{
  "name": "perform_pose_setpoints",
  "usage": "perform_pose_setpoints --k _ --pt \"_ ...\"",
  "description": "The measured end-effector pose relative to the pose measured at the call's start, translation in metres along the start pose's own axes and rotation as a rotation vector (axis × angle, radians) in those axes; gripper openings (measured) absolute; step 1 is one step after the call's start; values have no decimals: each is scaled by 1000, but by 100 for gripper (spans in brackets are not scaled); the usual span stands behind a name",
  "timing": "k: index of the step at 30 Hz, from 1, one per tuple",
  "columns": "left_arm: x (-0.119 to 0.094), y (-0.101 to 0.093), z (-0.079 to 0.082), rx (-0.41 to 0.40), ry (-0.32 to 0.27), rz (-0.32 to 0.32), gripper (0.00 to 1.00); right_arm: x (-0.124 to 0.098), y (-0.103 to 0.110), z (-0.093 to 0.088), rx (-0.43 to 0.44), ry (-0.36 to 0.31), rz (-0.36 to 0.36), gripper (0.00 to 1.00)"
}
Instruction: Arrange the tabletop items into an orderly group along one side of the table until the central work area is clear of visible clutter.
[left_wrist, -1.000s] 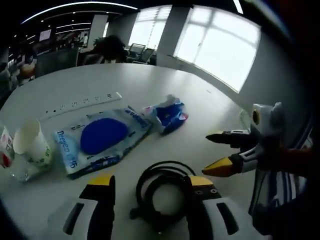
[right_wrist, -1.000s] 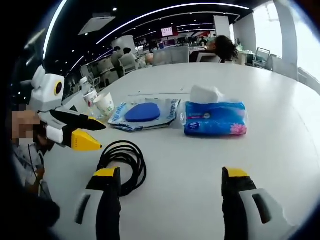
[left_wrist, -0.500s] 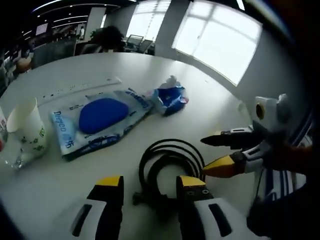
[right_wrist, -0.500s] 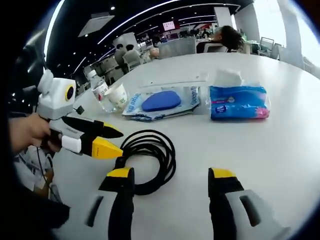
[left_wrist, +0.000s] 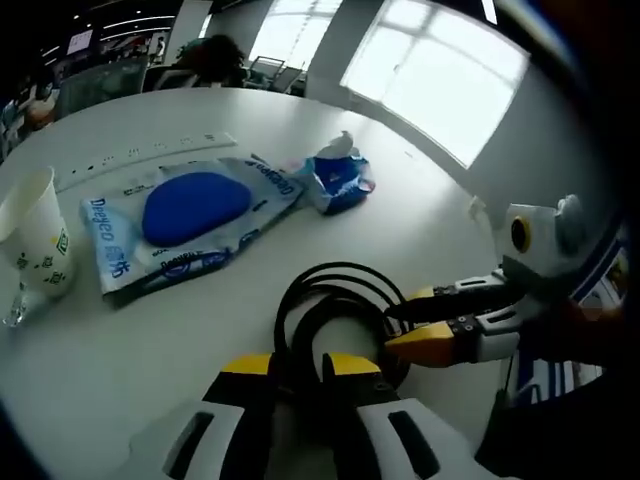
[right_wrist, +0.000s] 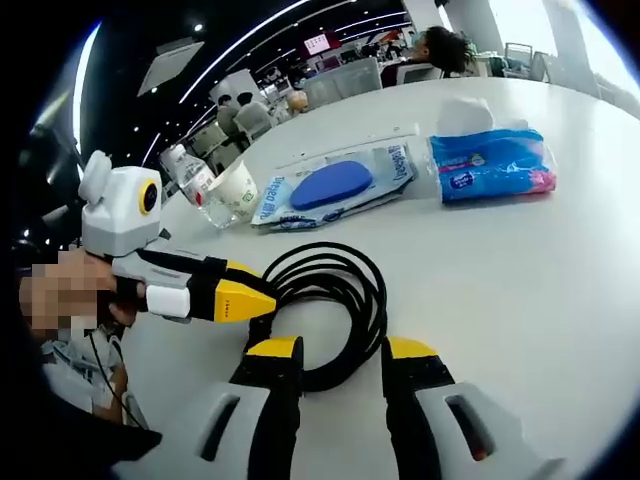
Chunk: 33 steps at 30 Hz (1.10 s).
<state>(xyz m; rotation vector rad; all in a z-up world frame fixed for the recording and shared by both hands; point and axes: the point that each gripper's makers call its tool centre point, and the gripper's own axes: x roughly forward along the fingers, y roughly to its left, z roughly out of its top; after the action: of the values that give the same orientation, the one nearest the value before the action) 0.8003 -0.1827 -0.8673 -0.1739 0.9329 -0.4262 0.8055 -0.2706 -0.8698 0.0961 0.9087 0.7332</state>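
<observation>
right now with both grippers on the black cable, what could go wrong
The left gripper pinches one edge of the coiled black cable, so lifting could let the loops spill open. The right gripper straddles the same coil from the other side; pulling apart may stretch or tangle it. The paper cup stands near the table edge, and a dragged loop could tip it.

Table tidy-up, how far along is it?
Nothing looks grouped yet. In hand: both tools, left and right, close around the black cable coil. Left: wipes pack, tissues, cup and bottle lie spread across the table.
</observation>
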Motion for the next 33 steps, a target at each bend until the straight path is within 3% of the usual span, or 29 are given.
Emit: perform_pose_setpoints --k 6,11,21,33 --pt "-2 -1 1 -34 -2 -9 10 0 -11 -3 60 24 -54 9" --pt "-3 -3 0 -21 5 -13 7 -3 -11 -1 52 23 -57 7" --pt "-11 -6 -4 -34 32 -22 5 -15 -2 9 154 -35 -13 0" --pt "-21 -11 -7 -69 37 -35 3 -29 7 18 129 -69 -4 0"
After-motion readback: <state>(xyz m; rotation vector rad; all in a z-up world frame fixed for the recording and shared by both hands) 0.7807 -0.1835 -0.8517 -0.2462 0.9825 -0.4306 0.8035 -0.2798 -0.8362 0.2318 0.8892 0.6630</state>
